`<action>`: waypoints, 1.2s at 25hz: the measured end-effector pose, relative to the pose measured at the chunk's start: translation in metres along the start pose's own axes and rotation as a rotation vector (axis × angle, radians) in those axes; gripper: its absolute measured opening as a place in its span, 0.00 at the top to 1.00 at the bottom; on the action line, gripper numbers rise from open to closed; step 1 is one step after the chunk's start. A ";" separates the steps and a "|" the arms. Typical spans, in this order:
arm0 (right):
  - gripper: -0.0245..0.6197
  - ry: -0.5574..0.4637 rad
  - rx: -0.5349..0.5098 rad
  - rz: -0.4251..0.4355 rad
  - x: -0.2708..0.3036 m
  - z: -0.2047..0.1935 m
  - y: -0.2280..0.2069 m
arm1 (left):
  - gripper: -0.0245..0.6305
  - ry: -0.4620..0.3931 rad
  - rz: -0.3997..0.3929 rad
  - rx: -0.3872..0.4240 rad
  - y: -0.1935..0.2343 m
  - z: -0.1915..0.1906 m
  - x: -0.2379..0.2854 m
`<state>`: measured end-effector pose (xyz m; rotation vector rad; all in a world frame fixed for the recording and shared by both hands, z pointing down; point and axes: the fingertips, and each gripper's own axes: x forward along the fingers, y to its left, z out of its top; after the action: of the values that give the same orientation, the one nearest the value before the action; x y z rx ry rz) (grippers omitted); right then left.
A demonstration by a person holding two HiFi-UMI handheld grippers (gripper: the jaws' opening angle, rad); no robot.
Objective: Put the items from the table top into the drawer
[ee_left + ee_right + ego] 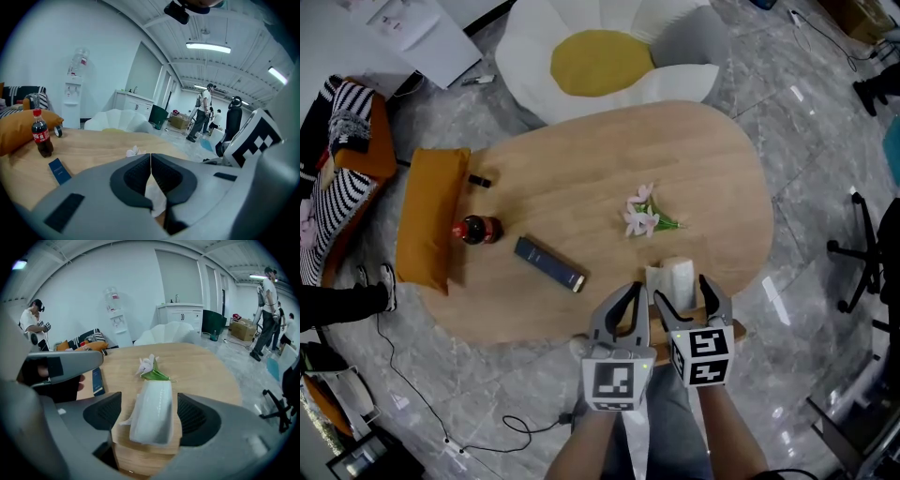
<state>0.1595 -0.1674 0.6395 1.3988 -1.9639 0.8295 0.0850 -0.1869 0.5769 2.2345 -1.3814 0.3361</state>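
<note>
On the oval wooden table [581, 178] lie a cola bottle [476, 229] [41, 138], a dark blue box [549, 263] [59, 170] [97, 380], pink flowers [643, 213] [150, 366] and a white tissue pack [672, 277] [152, 411]. The pack rests at the near edge, on a wooden ledge that looks like the drawer [720, 328] [140, 453]. My right gripper [684, 292] [147, 416] is open, one jaw on either side of the pack, neither touching it. Just to its left, my left gripper [624, 298] [150, 155] is shut, tips meeting, holding nothing I can see.
An orange cushion [431, 216] covers the table's left end, with a small black roll [478, 180] beside it. A white and yellow flower-shaped seat [600, 61] stands behind the table. An office chair [867, 253] is at the right; cables [487, 431] cross the floor. People [202, 112] stand far off.
</note>
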 end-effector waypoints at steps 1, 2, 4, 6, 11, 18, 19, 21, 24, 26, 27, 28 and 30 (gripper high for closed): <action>0.40 0.003 -0.001 0.002 0.001 -0.001 0.000 | 0.94 -0.001 0.003 -0.001 0.001 -0.002 0.001; 0.40 0.007 0.000 0.003 0.003 -0.002 0.000 | 0.94 0.001 0.004 -0.001 0.001 -0.003 0.002; 0.40 0.013 0.001 0.003 0.006 -0.003 0.000 | 0.94 0.009 0.003 0.000 0.001 -0.007 0.004; 0.40 0.018 0.003 0.002 0.008 -0.005 -0.001 | 0.94 0.015 0.003 -0.003 0.001 -0.011 0.006; 0.40 0.048 -0.001 -0.026 0.015 -0.015 -0.008 | 0.94 0.032 0.003 -0.011 0.001 -0.020 0.010; 0.59 0.088 -0.024 -0.056 0.018 -0.023 -0.010 | 0.94 0.053 0.017 -0.021 0.005 -0.028 0.011; 0.61 0.087 -0.023 -0.057 0.018 -0.023 -0.010 | 0.95 0.057 0.017 -0.020 0.004 -0.029 0.011; 0.67 0.087 -0.017 -0.065 0.018 -0.023 -0.012 | 0.95 0.061 0.016 -0.017 0.003 -0.031 0.010; 0.71 0.089 -0.019 -0.066 0.018 -0.023 -0.013 | 0.94 0.063 0.014 -0.017 0.002 -0.031 0.011; 0.72 0.090 -0.026 -0.072 0.018 -0.023 -0.015 | 0.95 0.066 0.007 -0.011 0.000 -0.031 0.012; 0.72 0.091 -0.027 -0.074 0.018 -0.022 -0.015 | 0.94 0.069 0.003 -0.007 -0.001 -0.031 0.012; 0.73 0.090 -0.026 -0.074 0.017 -0.022 -0.016 | 0.94 0.073 -0.001 -0.004 -0.002 -0.031 0.012; 0.73 0.089 -0.027 -0.075 0.017 -0.022 -0.017 | 0.94 0.079 -0.005 -0.003 -0.003 -0.031 0.012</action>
<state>0.1734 -0.1649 0.6694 1.3872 -1.8379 0.8134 0.0947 -0.1784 0.6077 2.1980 -1.3343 0.4155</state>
